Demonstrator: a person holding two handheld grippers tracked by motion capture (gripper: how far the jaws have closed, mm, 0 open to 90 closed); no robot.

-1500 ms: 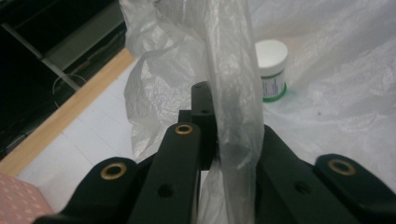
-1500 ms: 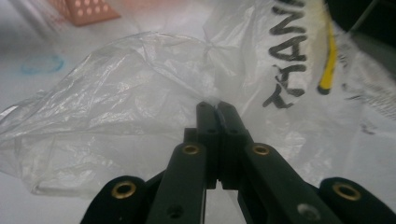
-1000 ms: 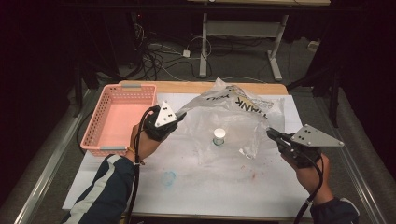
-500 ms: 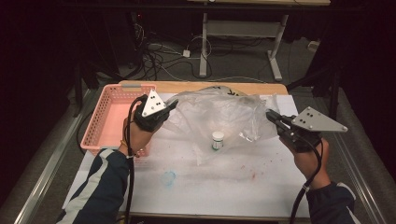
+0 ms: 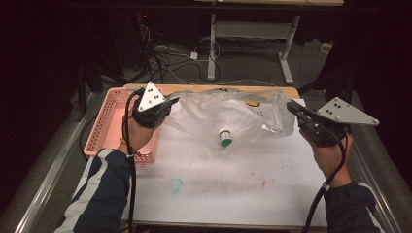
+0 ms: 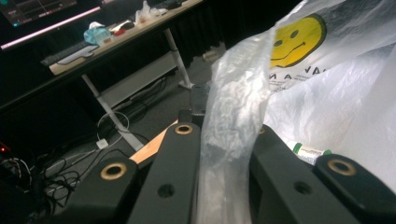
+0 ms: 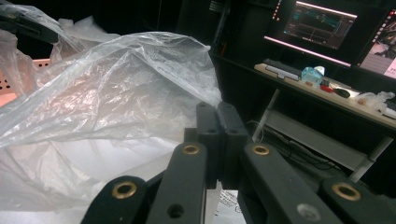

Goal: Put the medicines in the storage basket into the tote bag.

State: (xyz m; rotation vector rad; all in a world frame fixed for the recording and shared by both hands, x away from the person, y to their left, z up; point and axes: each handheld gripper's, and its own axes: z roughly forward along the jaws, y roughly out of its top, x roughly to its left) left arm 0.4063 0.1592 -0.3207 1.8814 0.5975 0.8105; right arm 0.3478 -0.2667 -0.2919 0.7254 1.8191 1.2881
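we hold the clear plastic bag (image 5: 233, 114) stretched between left gripper (image 5: 171, 103) and right gripper (image 5: 290, 106), both jaws clamped on its edges.

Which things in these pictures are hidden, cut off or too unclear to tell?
- Bottle, high view: its body lies behind creased plastic bag film, so no label can be read; the green cap shows.
- Bag print, left gripper view: the words under the yellow smiley are cut by a fold.
- Right tool, right gripper view: the bag edge between its shut tips is hidden by the jaws.
- Pink basket, high view: the left tool and hand cover its near corner.
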